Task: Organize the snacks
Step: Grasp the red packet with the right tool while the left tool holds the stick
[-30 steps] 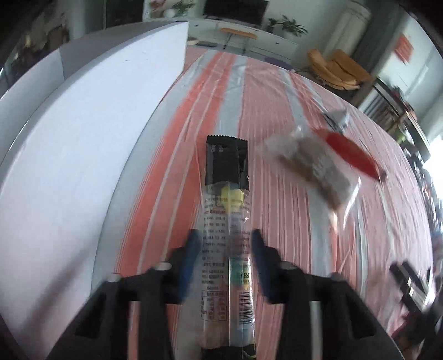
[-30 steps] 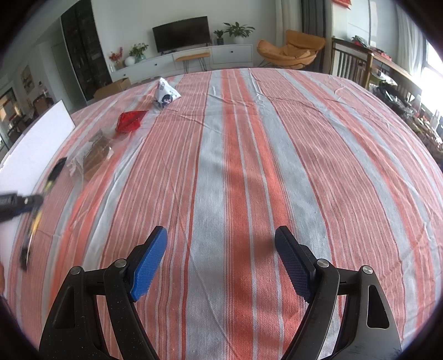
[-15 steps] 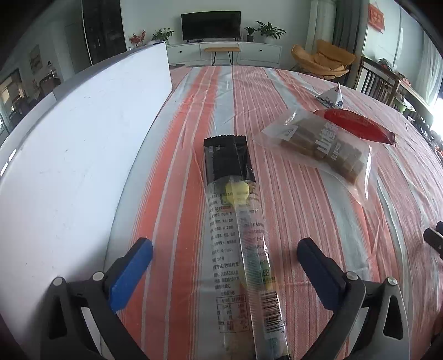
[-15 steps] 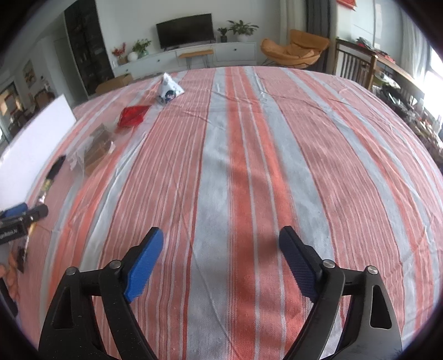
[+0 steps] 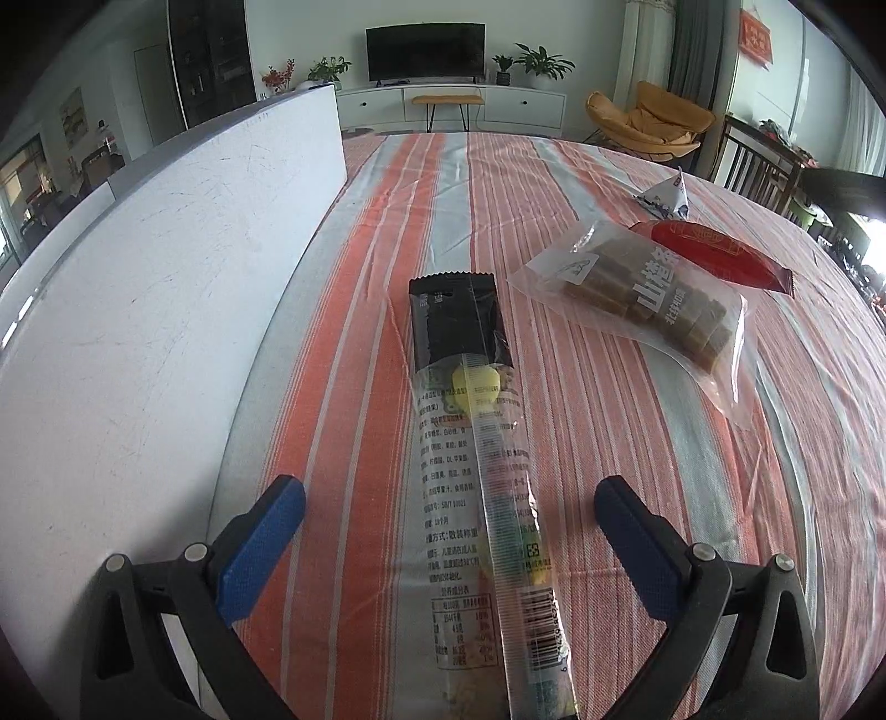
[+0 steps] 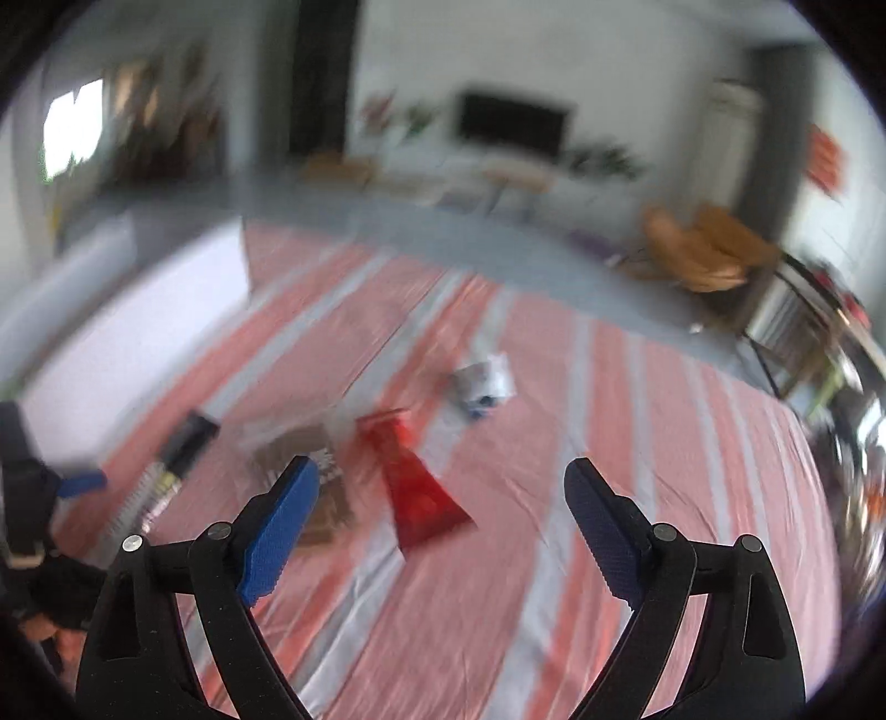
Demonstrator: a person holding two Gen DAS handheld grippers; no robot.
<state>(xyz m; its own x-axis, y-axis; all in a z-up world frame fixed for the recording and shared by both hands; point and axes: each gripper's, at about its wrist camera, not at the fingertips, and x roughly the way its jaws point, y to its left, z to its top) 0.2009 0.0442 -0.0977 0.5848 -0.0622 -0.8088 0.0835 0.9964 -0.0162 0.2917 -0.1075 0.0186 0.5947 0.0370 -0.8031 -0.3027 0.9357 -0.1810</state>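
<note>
Striped tablecloth (image 5: 554,183), white board (image 5: 138,310) edging long snack packet (image 5: 476,471)

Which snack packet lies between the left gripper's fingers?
The long clear stick packet with a black top; the brown-cube bag and red packet lie farther off.

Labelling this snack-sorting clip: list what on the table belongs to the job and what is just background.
Part of the job:
- long clear snack stick, between the open left claw
- clear bag of brown blocks
- red packet
- small white pyramid packet
- white box, probably the bin

Just background:
- striped tablecloth
- TV
- orange armchair
- potted plants
</note>
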